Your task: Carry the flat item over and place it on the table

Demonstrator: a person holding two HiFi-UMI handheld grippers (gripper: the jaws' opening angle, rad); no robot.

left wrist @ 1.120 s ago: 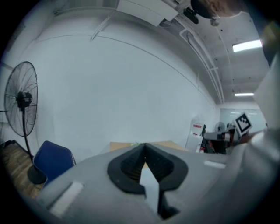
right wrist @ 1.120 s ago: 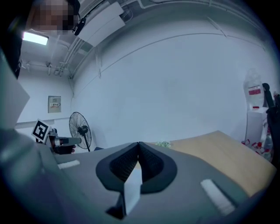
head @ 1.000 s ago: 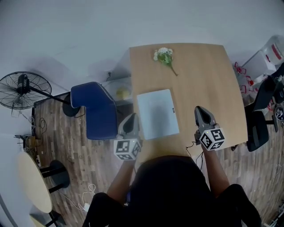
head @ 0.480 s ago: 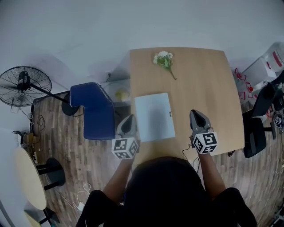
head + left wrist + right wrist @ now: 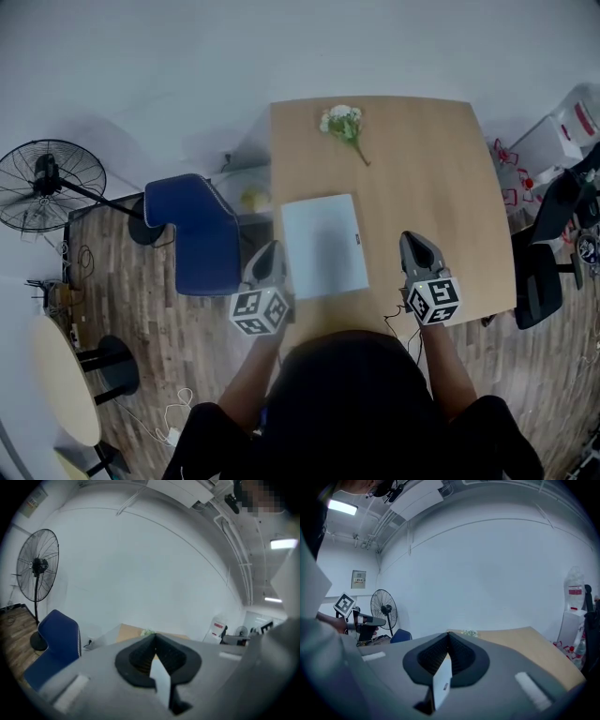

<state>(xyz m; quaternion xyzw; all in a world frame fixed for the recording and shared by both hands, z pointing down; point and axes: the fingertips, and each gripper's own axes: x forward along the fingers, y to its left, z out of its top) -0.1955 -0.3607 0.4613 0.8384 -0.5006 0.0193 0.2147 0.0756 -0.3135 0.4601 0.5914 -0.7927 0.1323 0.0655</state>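
Observation:
A white flat item [image 5: 323, 246] lies flat on the wooden table [image 5: 431, 169], near its front left part. My left gripper [image 5: 270, 247] hangs shut just off the table's left edge, beside the item and apart from it. Over the table to the item's right, my right gripper [image 5: 411, 238] is also shut, with a gap between it and the item. Neither holds anything. The left gripper view has the left gripper [image 5: 154, 637] closed and pointing along the table [image 5: 129, 632]. In the right gripper view the right gripper [image 5: 448, 634] is closed above the table [image 5: 520, 639].
A sprig of white flowers [image 5: 342, 120] lies at the table's far end. A blue chair [image 5: 202, 234] stands against the left side, a standing fan [image 5: 42, 183] further left. A black office chair [image 5: 548, 253] is on the right, a round table [image 5: 66, 384] at lower left.
The view has shifted a little. Both grippers stay shut on either side of the flat item, the left one drifting slightly left. The item has not moved on the table.

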